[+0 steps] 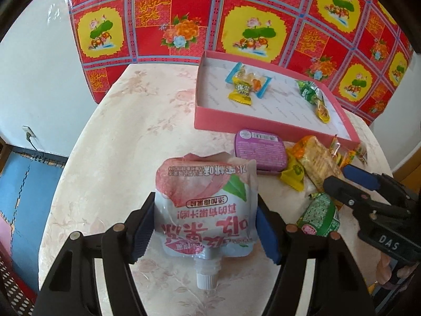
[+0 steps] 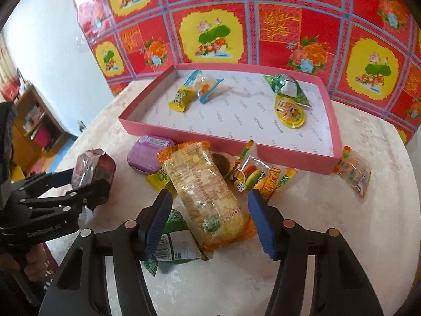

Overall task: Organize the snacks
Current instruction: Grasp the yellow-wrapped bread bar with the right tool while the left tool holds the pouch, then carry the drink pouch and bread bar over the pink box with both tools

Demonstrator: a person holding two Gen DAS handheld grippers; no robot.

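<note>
My left gripper (image 1: 204, 226) is shut on a white and pink peach jelly pouch (image 1: 208, 205), spout toward me, held over the table; it also shows in the right wrist view (image 2: 92, 171). My right gripper (image 2: 209, 221) is open, its pads on either side of a clear orange-edged cracker pack (image 2: 205, 194) lying on the table. A pink shallow box (image 2: 263, 152) at the back holds several wrapped candies (image 2: 181, 97). A purple tin (image 2: 148, 154), a green packet (image 2: 176, 245) and gummy packets (image 2: 257, 173) lie in front of the box.
The round table has a pale floral cloth (image 1: 126, 137). A red and yellow patterned sheet (image 2: 236, 26) hangs behind the box. Another small packet (image 2: 354, 168) lies at the box's right corner. The table edge drops to a blue floor mat (image 1: 29, 184) on the left.
</note>
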